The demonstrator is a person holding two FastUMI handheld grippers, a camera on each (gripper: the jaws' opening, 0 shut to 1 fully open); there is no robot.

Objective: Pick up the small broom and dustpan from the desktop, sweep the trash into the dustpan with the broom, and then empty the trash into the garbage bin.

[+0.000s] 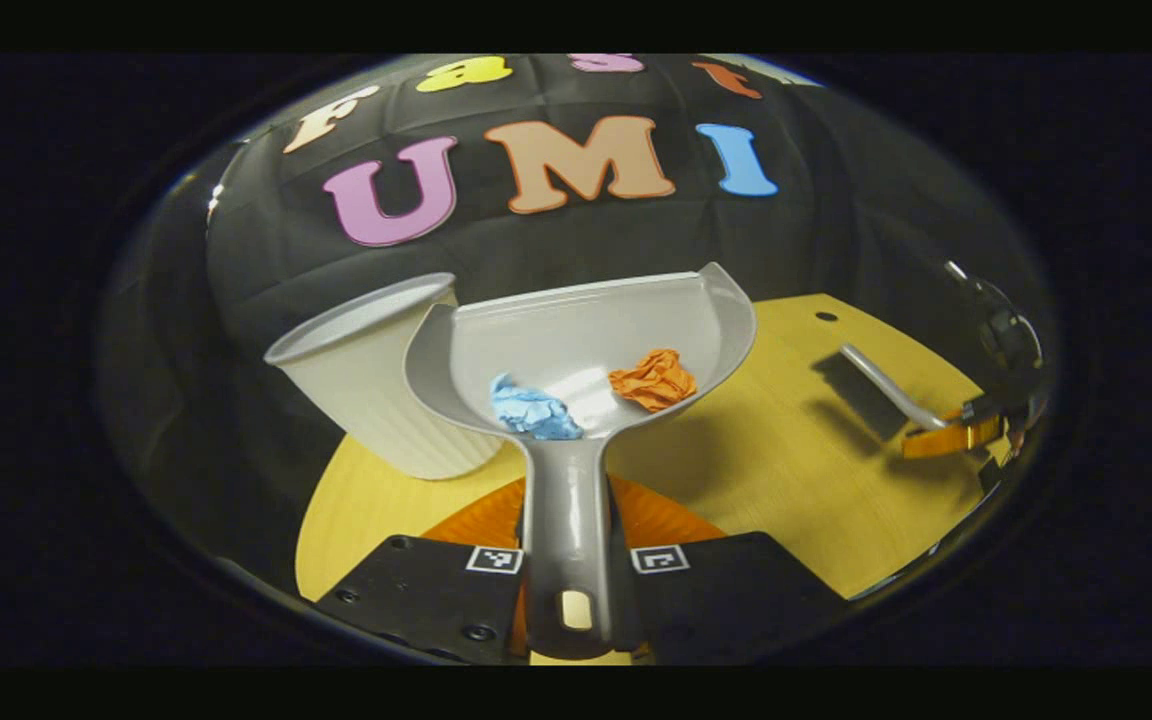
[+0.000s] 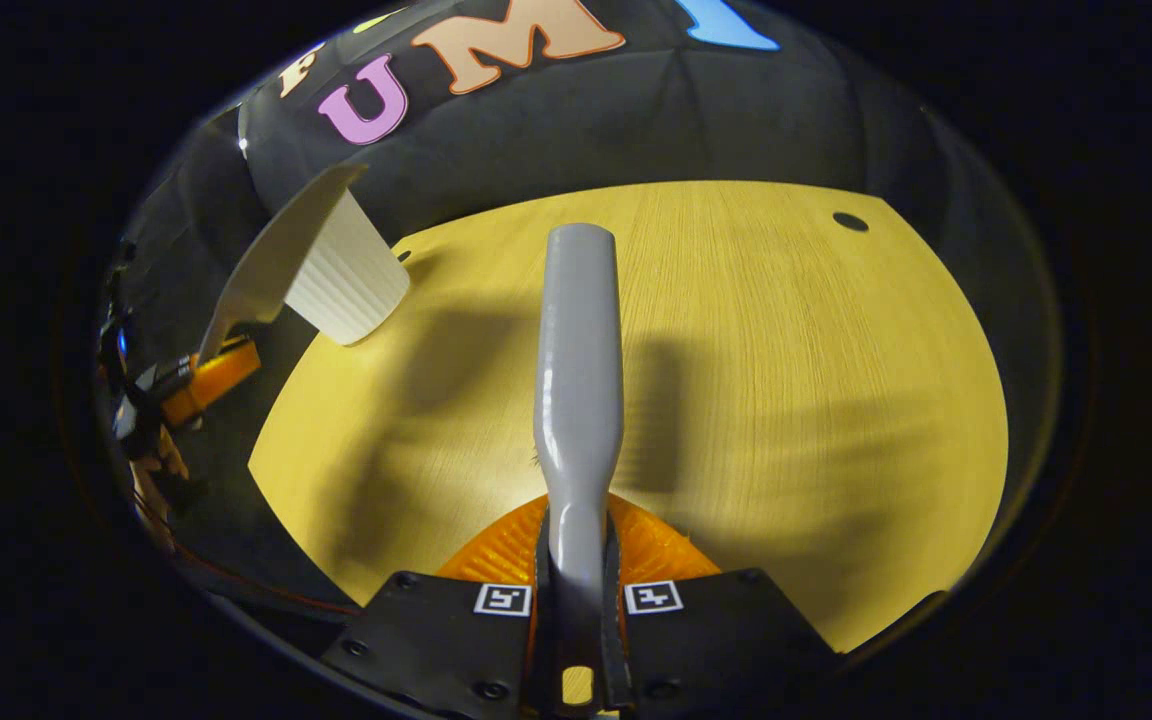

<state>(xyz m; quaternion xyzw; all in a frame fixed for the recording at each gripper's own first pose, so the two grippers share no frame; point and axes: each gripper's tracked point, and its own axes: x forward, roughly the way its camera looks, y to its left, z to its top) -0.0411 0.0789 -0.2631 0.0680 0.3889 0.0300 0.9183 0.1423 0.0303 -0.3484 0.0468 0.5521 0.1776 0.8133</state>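
The yellow wood-grain counter [image 2: 736, 330] spreads across both views, with a small dark hole [image 2: 849, 221] near its far edge.

At the counter's left edge stands the garbage bin [image 1: 376, 390], a pale ribbed cup-shaped container, upright in the left gripper view and seen tilted by the lens in the right gripper view.

The grey dustpan [image 1: 586, 340] is raised off the counter, its scoop just beside the bin's rim and partly in front of it. Its handle runs straight back toward the camera and sits between the two fingers of the left hand-held gripper [image 1: 568, 570], which is clamped on that handle.

The small broom [image 2: 578, 380], grey-handled, points straight ahead from the right hand-held gripper [image 2: 576, 600], whose fingers are closed on the narrow end of its handle; the broom hangs over the middle of the counter and casts a broad shadow. In the left gripper view the broom shows far off to the right, bristles down toward the counter, well apart from the dustpan.

Inside the scoop lie two crumpled scraps: an orange paper ball [image 1: 653, 379] toward the right and a blue paper ball [image 1: 534, 410] toward the left, near where the handle begins.
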